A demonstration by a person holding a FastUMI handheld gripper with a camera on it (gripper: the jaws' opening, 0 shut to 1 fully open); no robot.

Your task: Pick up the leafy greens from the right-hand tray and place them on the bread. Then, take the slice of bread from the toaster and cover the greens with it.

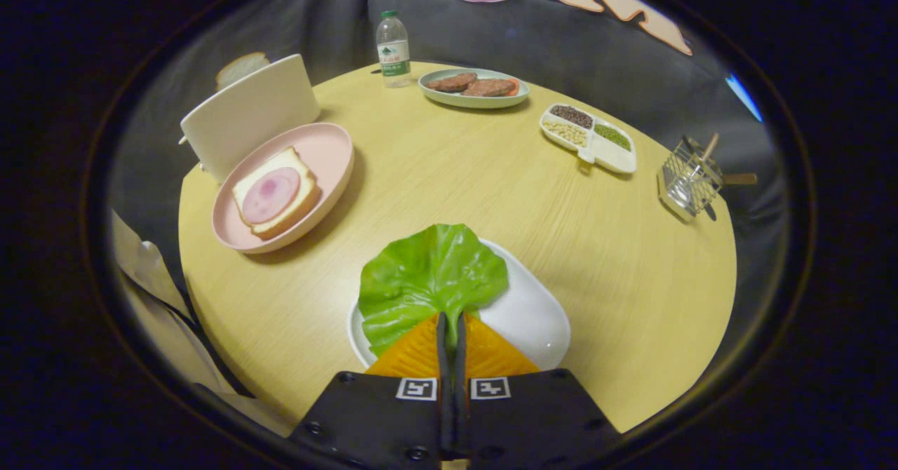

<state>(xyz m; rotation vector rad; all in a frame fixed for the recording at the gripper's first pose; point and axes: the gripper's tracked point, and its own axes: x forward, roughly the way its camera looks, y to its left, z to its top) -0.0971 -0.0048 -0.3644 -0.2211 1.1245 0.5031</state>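
My gripper [451, 324] is shut on the stem end of a big green leaf [429, 284], which spreads out ahead of the fingertips over a white oval tray [537, 316]. Whether the leaf rests on the tray or hangs just above it I cannot tell. Beyond and to the left, a pink plate [330, 154] holds a slice of bread [305, 196] topped with a round pink slice of ham [270, 195]. Behind that plate stands a cream toaster [245, 116] with a bread slice [240, 68] sticking out of its top.
At the far side of the round wooden table [491, 196] stand a water bottle [393, 50] and a green plate [470, 99] with two meat patties. A divided dish of beans [589, 138] and a wire rack with utensils [691, 179] sit far right.
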